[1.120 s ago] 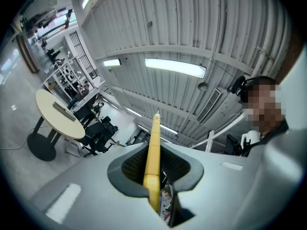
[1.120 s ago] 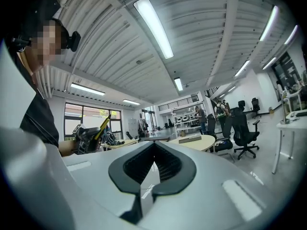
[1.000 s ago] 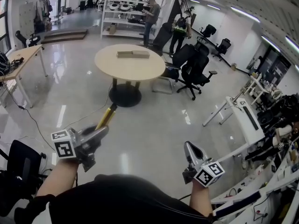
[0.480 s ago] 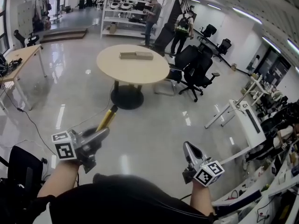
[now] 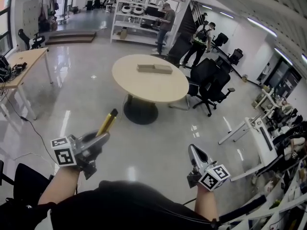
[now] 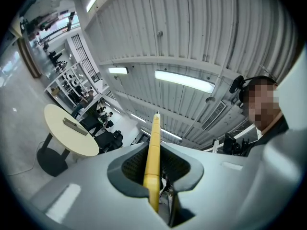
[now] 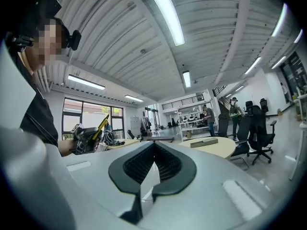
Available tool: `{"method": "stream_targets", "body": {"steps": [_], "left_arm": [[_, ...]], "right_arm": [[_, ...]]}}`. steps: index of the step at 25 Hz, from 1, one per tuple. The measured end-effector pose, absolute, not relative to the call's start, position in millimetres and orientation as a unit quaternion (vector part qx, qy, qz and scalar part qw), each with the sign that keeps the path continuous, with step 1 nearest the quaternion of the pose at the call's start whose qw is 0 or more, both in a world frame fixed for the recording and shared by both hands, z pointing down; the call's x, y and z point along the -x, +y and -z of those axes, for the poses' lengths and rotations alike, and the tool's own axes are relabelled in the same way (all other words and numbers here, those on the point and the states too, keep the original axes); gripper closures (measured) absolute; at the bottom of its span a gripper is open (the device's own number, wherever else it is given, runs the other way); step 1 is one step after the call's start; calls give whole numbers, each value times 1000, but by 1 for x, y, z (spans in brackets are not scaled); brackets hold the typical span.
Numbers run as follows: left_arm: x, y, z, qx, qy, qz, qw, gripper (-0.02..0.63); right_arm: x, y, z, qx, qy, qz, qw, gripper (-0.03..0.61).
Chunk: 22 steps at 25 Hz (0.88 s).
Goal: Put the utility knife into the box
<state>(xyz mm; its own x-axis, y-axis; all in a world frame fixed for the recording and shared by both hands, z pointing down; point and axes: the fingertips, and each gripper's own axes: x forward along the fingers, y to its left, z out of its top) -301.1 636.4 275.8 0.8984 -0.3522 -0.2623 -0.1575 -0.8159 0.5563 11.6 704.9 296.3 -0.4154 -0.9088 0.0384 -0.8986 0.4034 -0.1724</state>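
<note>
My left gripper (image 5: 96, 143) is shut on a yellow utility knife (image 5: 107, 121), which sticks out forward and upward past the jaws. In the left gripper view the knife (image 6: 153, 152) runs straight up between the pads of the left gripper (image 6: 156, 169). A long flat box (image 5: 154, 69) lies on the round beige table (image 5: 144, 87) ahead, well beyond both grippers. That box (image 6: 76, 126) shows small at the left, and the box (image 7: 204, 142) appears at the right. My right gripper (image 5: 194, 153) is shut with nothing in it; the right gripper (image 7: 153, 166) points level.
Black office chairs (image 5: 213, 83) stand right of the table. A wooden desk (image 5: 24, 61) is at the left, white desks (image 5: 259, 133) at the right, and a black chair (image 5: 29, 188) at the lower left. People (image 5: 165, 20) stand by shelves at the back.
The round table and box have come nearer and shifted right in the head view as I walk toward them. Both grippers keep their pose, the knife still held.
</note>
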Motion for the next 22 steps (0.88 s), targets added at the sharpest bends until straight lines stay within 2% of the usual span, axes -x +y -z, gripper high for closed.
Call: {"method": "stream_targets", "body": {"steps": [5, 10, 16, 22], "left_arm": [[352, 590, -284, -929, -156, 186, 278, 552], [369, 553, -300, -921, -172, 191, 292, 552], [345, 519, -312, -918, -186, 182, 300, 552], [276, 484, -308, -916, -214, 180, 287, 552]], "right_arm": [[32, 647, -298, 532, 842, 91, 25, 564], [48, 601, -309, 517, 850, 99, 9, 565], [26, 557, -321, 506, 855, 111, 11, 563], [-43, 504, -330, 481, 869, 115, 22, 564]]}}
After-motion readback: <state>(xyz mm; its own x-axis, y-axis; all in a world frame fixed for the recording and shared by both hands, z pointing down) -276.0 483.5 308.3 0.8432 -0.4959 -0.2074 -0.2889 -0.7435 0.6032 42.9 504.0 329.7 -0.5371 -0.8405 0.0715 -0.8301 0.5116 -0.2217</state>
